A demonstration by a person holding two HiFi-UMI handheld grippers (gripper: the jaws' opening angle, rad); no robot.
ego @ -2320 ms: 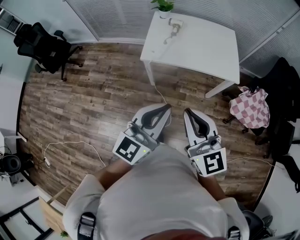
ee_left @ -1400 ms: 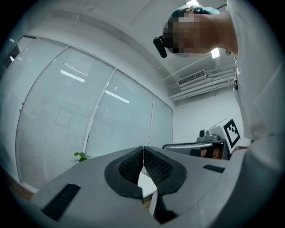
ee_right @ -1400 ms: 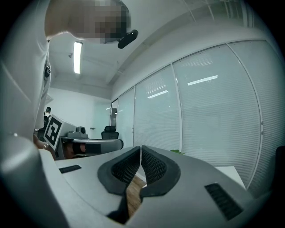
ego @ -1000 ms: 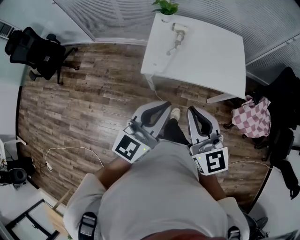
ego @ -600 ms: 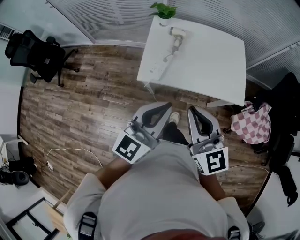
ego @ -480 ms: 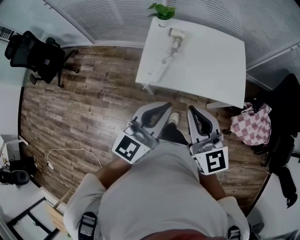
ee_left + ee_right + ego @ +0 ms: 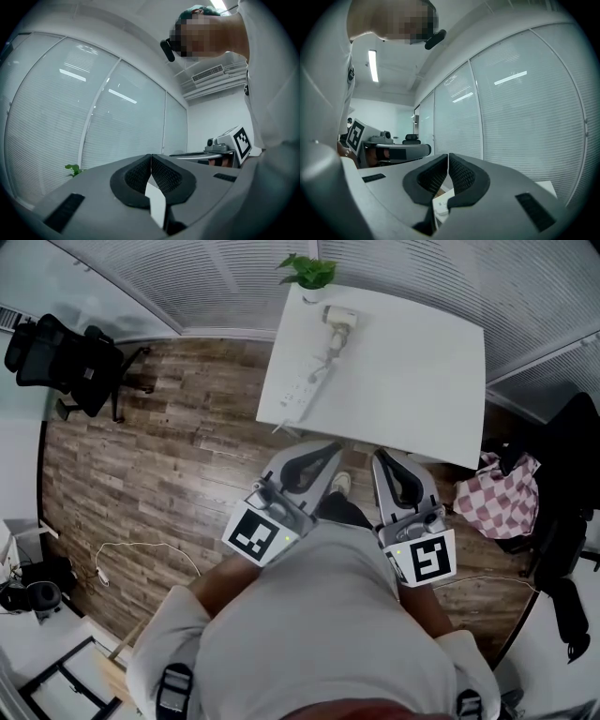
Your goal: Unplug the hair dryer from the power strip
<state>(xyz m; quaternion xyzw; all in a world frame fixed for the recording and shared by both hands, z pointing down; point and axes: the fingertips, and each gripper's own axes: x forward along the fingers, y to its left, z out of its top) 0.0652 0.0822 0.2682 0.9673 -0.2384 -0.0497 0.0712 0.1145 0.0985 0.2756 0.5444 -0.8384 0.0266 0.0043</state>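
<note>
A white hair dryer (image 7: 338,319) lies at the far side of a white table (image 7: 412,381), beside a small potted plant (image 7: 307,273). Its cord runs to a white power strip (image 7: 298,390) near the table's left edge. My left gripper (image 7: 330,448) and right gripper (image 7: 379,458) are held level side by side at the table's near edge, well short of the strip. Both are shut with nothing between the jaws, as the left gripper (image 7: 151,157) and right gripper (image 7: 448,156) views show.
Window blinds (image 7: 206,277) run behind the table. A black office chair (image 7: 66,357) stands far left on the wood floor. A checked cloth (image 7: 494,500) hangs on a chair at the right. A white cable (image 7: 141,554) lies on the floor at left.
I have walked toward the table: it has come closer, the power strip has come into view, and both grippers now reach its near edge, still shut.
</note>
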